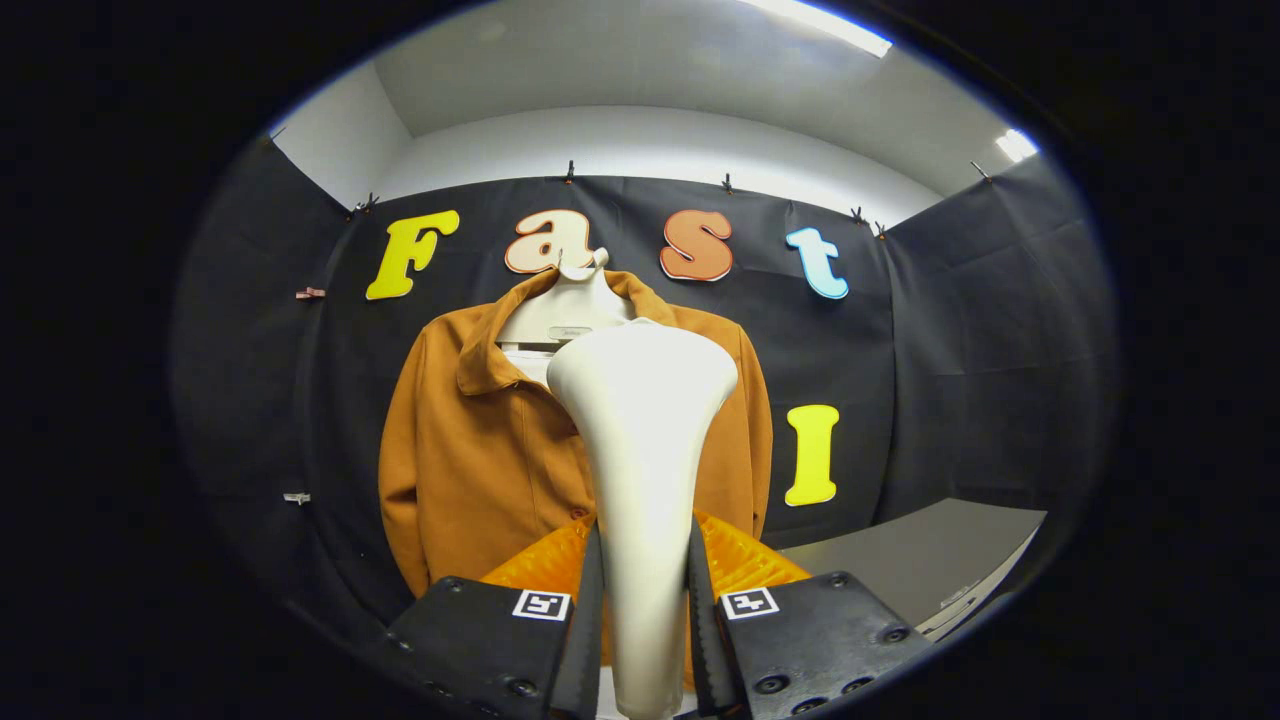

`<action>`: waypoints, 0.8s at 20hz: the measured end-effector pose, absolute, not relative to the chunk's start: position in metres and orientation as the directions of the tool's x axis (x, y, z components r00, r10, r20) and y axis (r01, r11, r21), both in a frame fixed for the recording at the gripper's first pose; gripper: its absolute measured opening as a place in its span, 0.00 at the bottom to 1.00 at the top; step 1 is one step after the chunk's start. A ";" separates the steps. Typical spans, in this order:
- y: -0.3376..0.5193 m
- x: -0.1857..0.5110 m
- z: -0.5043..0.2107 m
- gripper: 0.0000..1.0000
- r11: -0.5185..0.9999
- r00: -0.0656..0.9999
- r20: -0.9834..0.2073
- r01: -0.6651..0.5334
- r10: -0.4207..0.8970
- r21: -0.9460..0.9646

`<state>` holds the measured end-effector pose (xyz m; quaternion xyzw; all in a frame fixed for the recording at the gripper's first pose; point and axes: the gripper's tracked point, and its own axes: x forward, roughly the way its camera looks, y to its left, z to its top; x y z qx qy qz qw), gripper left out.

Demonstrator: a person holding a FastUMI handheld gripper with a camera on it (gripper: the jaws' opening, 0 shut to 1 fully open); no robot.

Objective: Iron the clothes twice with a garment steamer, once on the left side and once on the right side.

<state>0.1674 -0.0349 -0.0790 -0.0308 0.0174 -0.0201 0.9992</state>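
In the gripper view the hand-held gripper (645, 610) has both fingers clamped on the white garment steamer (642, 420), raised before the orange jacket (480, 450) hanging on the wall ahead, so I judge the left and right passes remain.

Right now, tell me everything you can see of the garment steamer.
The garment steamer is a smooth, glossy white piece that looks like plastic: a slim handle widening upward into a broad rounded head. It stands upright, clamped between the fingers of the gripper, which press on its handle from both sides. Its head is raised in front of the brown shirt on the hanger, covering the shirt's middle near the collar. Whether the head touches the cloth cannot be told. No steam or cord is visible.
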 end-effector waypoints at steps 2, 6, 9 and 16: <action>-0.035 0.168 -0.080 0.40 0.997 0.999 -0.035 0.035 -0.037 -0.061; -0.034 0.168 -0.080 0.40 0.998 0.999 -0.036 0.028 -0.030 -0.056; -0.034 0.168 -0.080 0.40 0.998 0.999 -0.040 0.029 -0.031 -0.057; -0.034 0.172 -0.080 0.40 0.997 0.998 -0.051 0.038 -0.041 -0.062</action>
